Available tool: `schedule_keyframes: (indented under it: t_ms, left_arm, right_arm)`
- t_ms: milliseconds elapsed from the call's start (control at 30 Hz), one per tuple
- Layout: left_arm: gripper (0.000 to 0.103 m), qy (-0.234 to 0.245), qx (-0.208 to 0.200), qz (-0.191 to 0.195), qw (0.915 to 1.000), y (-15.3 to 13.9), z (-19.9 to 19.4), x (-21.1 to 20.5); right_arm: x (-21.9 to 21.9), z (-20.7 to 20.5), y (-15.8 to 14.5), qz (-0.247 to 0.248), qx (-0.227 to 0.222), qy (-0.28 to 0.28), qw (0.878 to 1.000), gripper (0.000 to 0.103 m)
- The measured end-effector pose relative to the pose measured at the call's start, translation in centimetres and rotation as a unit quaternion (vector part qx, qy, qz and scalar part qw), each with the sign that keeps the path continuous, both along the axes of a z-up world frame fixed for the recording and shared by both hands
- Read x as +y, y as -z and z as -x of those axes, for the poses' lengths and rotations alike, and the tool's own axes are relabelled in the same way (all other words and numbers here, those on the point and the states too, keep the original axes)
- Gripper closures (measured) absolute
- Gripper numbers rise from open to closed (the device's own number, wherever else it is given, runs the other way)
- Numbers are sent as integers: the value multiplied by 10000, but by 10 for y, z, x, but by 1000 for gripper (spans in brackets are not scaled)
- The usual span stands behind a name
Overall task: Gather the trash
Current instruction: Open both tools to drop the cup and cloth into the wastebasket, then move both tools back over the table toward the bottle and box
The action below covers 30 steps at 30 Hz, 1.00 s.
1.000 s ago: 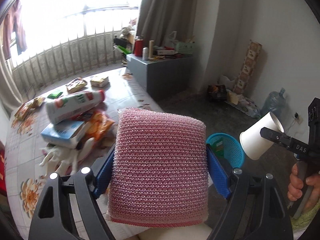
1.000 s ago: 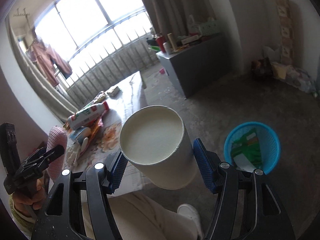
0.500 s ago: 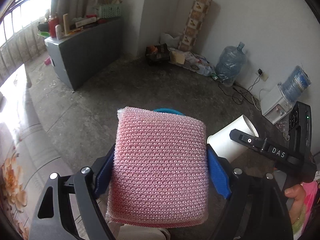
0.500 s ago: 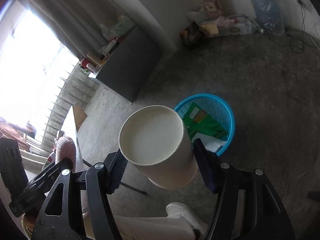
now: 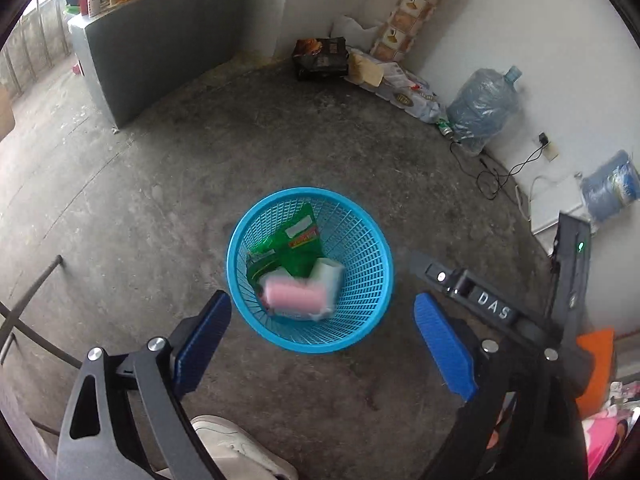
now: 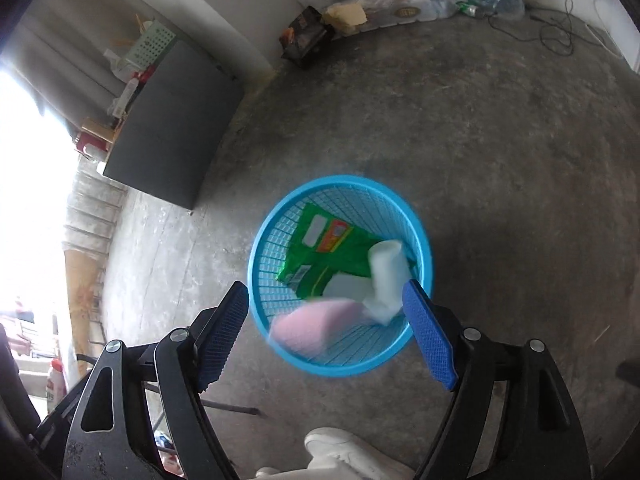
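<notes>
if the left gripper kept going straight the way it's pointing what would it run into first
Probably the blue basket on the floor. The left gripper points down at it with jaws open and empty; the pink sponge, blurred, would likely come first, though depth is hard to judge.

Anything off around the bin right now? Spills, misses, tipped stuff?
Nothing stands out. The blue basket stands upright on the floor; the pink sponge and paper cup are blurred, inside its rim, above the green packet. No trash shows on the floor beside it. Both claws stand open, empty.
</notes>
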<state>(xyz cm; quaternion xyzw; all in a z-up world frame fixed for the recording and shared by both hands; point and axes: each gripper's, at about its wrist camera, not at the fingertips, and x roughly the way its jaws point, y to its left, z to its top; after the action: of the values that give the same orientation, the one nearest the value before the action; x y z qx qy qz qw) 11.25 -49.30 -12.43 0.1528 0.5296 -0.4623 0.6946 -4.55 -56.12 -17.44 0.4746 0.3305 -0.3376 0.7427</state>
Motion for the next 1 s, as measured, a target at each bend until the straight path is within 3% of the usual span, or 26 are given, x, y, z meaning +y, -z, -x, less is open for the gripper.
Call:
schedule_keyframes:
  t_ms: [267,433,633,867,1000]
  left_arm:
    - [11,-46,-315,481,9983,-45,3,39]
    - [8,-2,-428,862,9954,-84,11,79]
    - [6,-70,-666,1273,9896,-123,18,148]
    - [6,-635,-1071,1314,9835,-150,14,240]
    - [6,-1084,-1338,1288,9766,-157,14,289]
  right_arm:
    - [29,23,-18,344,96,-131,9993,27]
    - [61,30,-46,853,173,-384,9955,23]
    - [112,20,-89,1631,295,-897,9821,14]
    - [170,0,-123,2203,69,-1521,9635,8]
    - [202,-14,-131,2238,-66,-2022,9534,8]
